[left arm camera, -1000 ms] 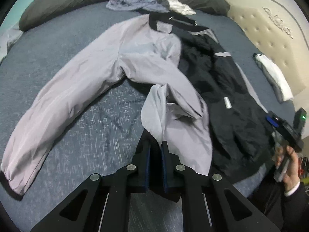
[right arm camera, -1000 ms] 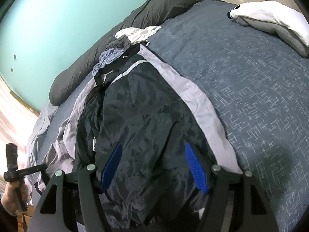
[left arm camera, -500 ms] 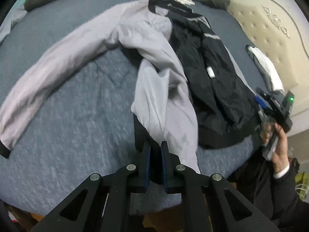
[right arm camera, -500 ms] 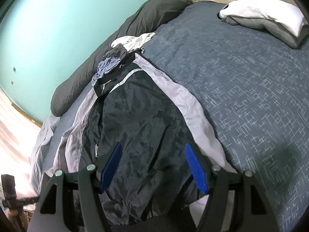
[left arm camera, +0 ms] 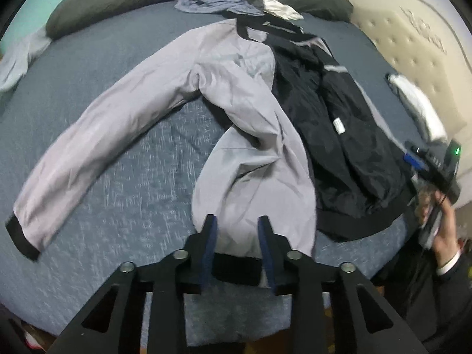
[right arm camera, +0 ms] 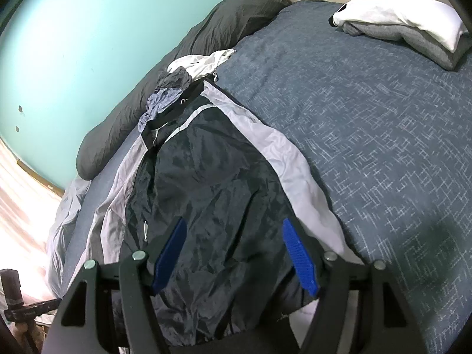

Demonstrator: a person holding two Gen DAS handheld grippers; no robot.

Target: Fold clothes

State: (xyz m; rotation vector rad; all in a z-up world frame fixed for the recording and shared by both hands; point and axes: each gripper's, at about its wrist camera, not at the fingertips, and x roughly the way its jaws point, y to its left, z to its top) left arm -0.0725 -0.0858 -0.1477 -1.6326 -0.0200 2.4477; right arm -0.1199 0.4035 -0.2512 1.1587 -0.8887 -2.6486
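A grey jacket (left arm camera: pixel 236 94) is laid open across the blue bedspread (left arm camera: pixel 124 177), its black lining (left arm camera: pixel 333 147) exposed on the right and one sleeve (left arm camera: pixel 97 147) stretched out to the left, ending in a black cuff. The near hem is found at the bed's edge.

The left gripper (left arm camera: pixel 237 230) is seen with its fingers apart, either side of the grey front panel near the hem (contact cannot be confirmed). The right gripper (right arm camera: pixel 236 253) is seen with blue-padded fingers (right arm camera: pixel 299 256) spread wide over the black lining, nothing clamped.

At the far end, a crumpled heap of clothes (left arm camera: pixel 236 0) is noted against a long dark pillow (right arm camera: pixel 183 67). Folded white and grey garments (right arm camera: pixel 407 26) are stacked far right, near the tufted headboard (left arm camera: pixel 413 44).
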